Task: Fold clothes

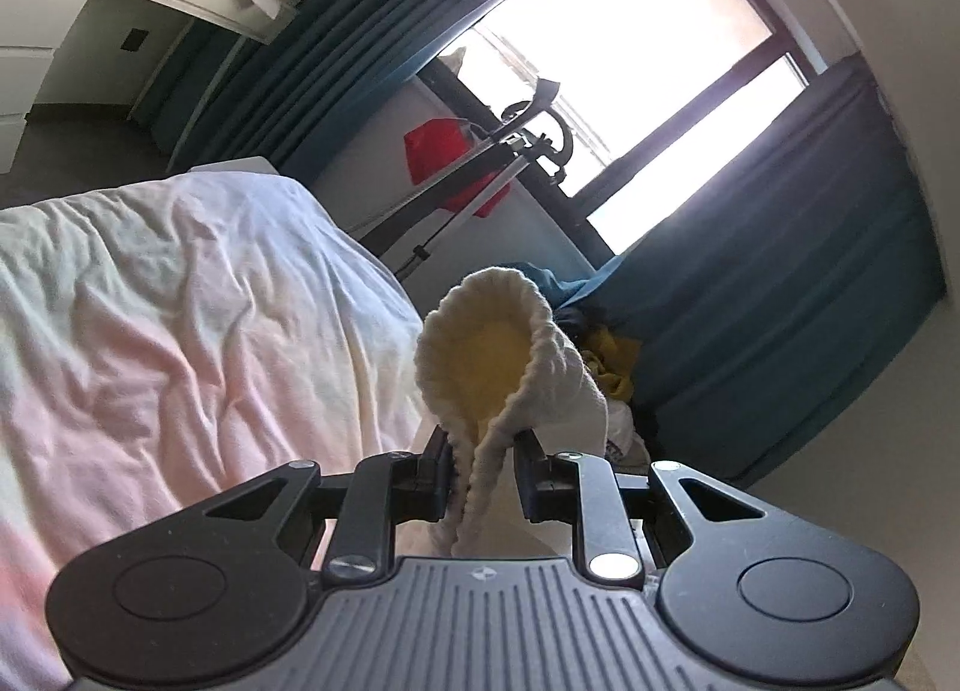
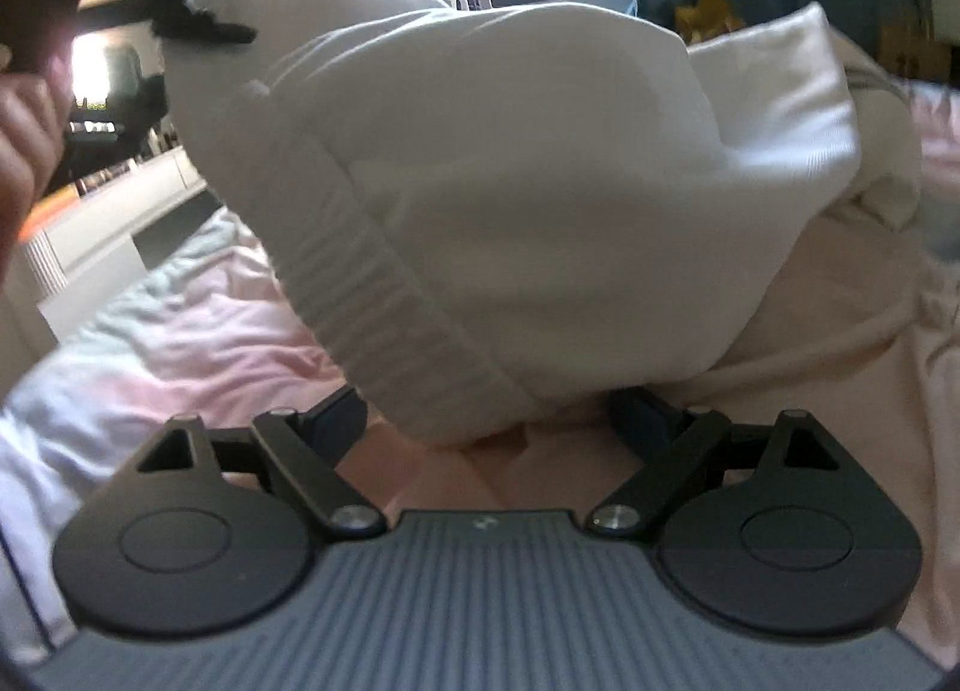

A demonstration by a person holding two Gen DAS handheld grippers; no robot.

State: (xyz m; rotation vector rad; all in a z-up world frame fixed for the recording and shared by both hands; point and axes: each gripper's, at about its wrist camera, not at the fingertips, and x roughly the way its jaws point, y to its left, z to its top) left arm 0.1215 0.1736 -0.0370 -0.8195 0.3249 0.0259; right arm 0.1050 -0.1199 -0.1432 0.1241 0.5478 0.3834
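Observation:
My left gripper [image 1: 483,466] is shut on the ribbed hem of a white knit garment [image 1: 516,355], lifted above the bed; the hem curls open and shows a yellowish inside. In the right wrist view the same white garment [image 2: 510,199] hangs close in front, its ribbed hem [image 2: 384,295] running down towards my right gripper [image 2: 501,421]. The right jaws are wide apart, one either side of the hanging cloth, and do not pinch it. The left gripper [image 2: 180,18] shows at upper left, holding the garment's top corner, with the person's hand [image 2: 24,138] behind it.
A rumpled pink and white bedsheet [image 1: 180,319] covers the bed. A pile of clothes, yellow [image 1: 612,361] among them, lies at the bed's far end by teal curtains [image 1: 780,283]. A tripod stand [image 1: 480,162] and red bag [image 1: 444,150] stand by the window. White drawers [image 2: 90,235] stand left.

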